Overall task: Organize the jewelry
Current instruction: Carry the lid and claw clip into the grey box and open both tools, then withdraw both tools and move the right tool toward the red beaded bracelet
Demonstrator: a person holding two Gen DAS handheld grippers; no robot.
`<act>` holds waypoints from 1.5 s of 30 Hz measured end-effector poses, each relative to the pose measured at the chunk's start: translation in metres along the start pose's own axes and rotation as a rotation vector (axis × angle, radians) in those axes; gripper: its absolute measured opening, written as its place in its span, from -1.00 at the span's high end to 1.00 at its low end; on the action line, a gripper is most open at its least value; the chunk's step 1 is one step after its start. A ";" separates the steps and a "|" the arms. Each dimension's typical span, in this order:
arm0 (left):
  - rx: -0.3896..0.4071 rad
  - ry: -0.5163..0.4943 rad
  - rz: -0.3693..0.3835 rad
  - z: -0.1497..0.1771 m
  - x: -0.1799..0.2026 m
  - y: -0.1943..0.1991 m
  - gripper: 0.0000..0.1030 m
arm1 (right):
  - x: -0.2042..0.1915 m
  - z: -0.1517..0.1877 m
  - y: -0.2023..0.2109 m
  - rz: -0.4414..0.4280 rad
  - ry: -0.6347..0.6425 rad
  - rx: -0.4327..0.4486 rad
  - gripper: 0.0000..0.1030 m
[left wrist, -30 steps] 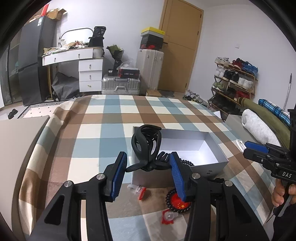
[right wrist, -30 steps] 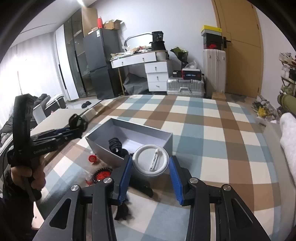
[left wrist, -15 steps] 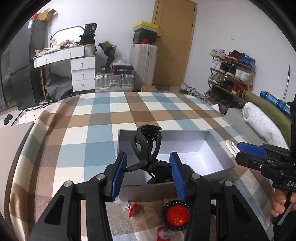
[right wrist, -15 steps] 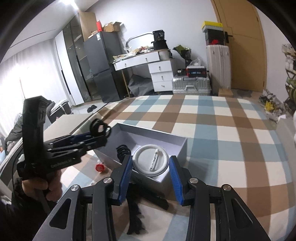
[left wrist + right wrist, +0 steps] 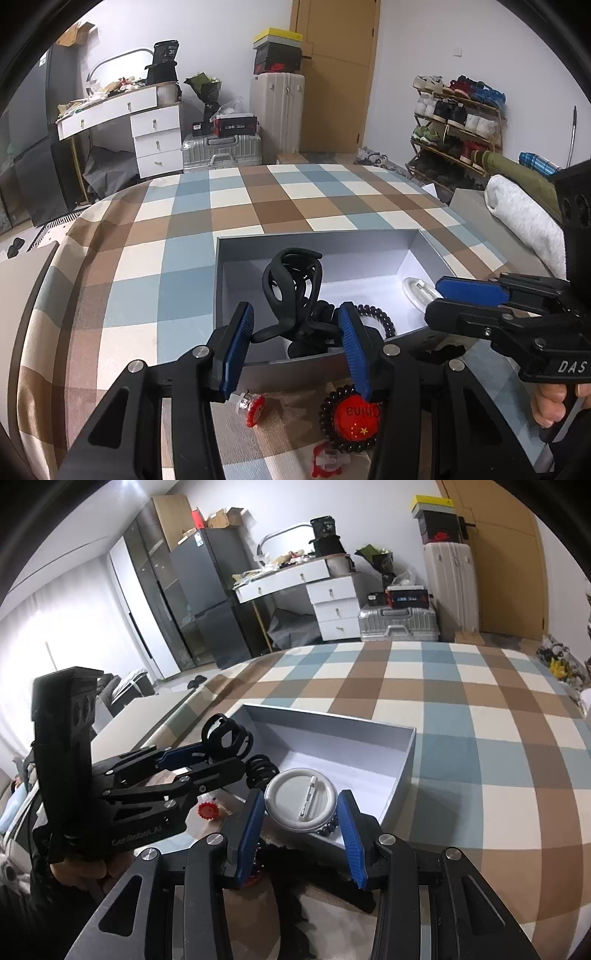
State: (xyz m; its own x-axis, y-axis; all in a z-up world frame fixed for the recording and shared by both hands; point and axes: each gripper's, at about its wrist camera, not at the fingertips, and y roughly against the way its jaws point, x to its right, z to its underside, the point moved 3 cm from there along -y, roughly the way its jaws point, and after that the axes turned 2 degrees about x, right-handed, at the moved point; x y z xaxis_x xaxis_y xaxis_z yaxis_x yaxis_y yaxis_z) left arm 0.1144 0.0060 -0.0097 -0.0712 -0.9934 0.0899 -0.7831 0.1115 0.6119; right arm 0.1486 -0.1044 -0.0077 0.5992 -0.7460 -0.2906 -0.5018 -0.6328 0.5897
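The main risk here is a spill or a tangle at the drop: both tools are hanging over the same grey box [image 5: 424, 240] at once, so if either lets go while its piece is sitting above the near wall rather than past it, the piece is likely to tip back out onto the checked cloth [image 5: 147, 295]. The left tool [image 5: 291, 332] is standing partly closed on a black hair claw clip [image 5: 291, 291], gripping it only by its lower handles, with the looped body sticking up ahead of the pads; that off-centre hold could let the clip swivel, or snag on the black coiled band [image 5: 380, 317] lying in the box just right of the tool's tips. The right tool [image 5: 301, 812] is likewise partly closed, pinching a round white pin badge [image 5: 301, 799] edge to edge, its back facing up; a smooth round rim held across its width could squirt out if the grip shifts. The badge is hovering just over the box's near wall, the open interior lying ahead. Below and behind the left tool, a red badge ringed by dark beads [image 5: 352, 421] and small red clips [image 5: 251, 406] are waiting on the cloth.
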 end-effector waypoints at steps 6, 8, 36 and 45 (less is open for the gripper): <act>-0.023 0.005 0.027 0.001 0.003 0.000 0.19 | 0.002 0.000 -0.001 -0.009 0.016 -0.008 0.23; -0.028 -0.002 0.031 0.002 0.006 0.001 0.19 | 0.004 -0.001 -0.003 -0.007 0.015 -0.009 0.23; 0.005 -0.020 0.010 -0.005 0.004 0.010 0.06 | 0.006 -0.016 -0.001 0.042 0.007 0.016 -0.07; 0.032 0.012 -0.026 0.001 -0.004 0.037 -0.64 | 0.019 -0.016 0.036 0.067 -0.067 0.076 -1.00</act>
State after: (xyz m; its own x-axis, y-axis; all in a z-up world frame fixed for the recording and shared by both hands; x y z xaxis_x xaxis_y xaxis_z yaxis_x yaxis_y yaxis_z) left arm 0.0852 0.0139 0.0119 -0.0434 -0.9955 0.0841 -0.8039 0.0848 0.5887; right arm 0.1519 -0.1377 0.0205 0.5206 -0.7979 -0.3039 -0.5866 -0.5929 0.5518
